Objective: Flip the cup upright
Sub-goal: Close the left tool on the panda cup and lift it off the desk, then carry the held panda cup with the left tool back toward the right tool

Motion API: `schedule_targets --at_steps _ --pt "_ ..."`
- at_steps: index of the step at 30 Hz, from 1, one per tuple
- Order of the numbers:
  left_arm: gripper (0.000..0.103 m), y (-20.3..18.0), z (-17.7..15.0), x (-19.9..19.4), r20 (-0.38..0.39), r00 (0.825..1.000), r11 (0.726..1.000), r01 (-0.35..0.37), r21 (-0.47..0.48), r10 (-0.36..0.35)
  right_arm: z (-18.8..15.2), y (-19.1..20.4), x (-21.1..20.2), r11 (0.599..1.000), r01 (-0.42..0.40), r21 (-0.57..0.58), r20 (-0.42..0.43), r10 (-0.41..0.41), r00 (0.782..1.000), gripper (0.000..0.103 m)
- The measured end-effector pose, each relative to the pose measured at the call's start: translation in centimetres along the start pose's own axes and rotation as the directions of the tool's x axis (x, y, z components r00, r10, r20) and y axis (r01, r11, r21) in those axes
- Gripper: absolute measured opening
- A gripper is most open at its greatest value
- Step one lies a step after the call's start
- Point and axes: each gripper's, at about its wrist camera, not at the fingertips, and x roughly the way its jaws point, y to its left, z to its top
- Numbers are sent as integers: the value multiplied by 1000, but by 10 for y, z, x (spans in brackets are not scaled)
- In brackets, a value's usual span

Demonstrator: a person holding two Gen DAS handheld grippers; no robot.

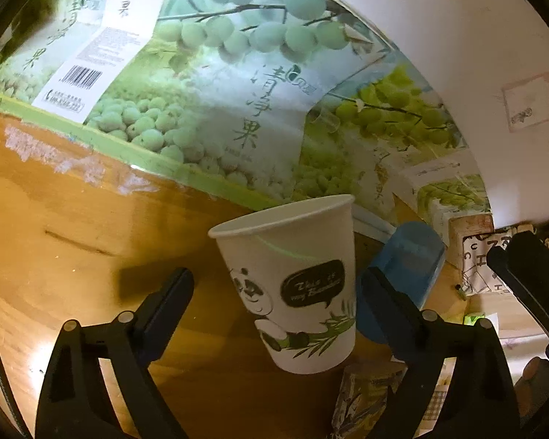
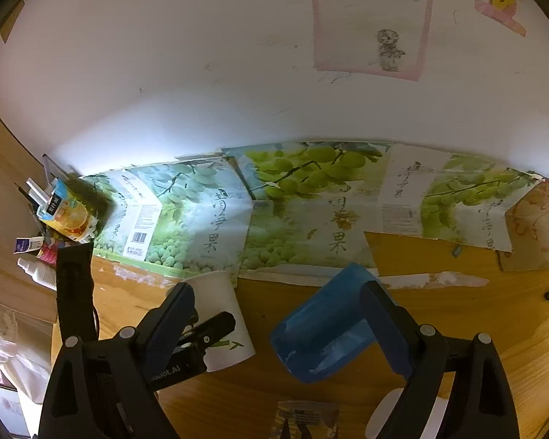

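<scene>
A white paper cup with a panda print stands upright on the wooden table, its mouth up. My left gripper is open, with a finger on each side of the cup and gaps to both. A blue plastic cup lies on its side, mouth toward the camera and lower left; it also shows in the left wrist view. My right gripper is open around the blue cup, its right finger against the cup's side. The paper cup and the left gripper's fingers show at the left of the right wrist view.
Grape-print cardboard lines the wall behind the table. A juice carton, tubes and a spray bottle crowd the far left corner. A printed packet lies near the front edge. A small box sits at the right.
</scene>
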Motion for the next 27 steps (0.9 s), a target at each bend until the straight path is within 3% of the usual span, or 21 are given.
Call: schedule_targets --at_steps 4,7,27 --pt "81 -4 0 5 -5 1000 1000 -8 25 8 -1 -3 0 1000 -11 12 -1 11 1000 92" --pt "68 -7 0 9 -13 1000 1000 1 21 -1 -2 -4 -1 1000 -19 21 -1 19 1000 92" --pt "67 -13 -14 -16 44 999 998 -6 66 3 -25 -6 -34 999 -21 30 13 20 1000 92"
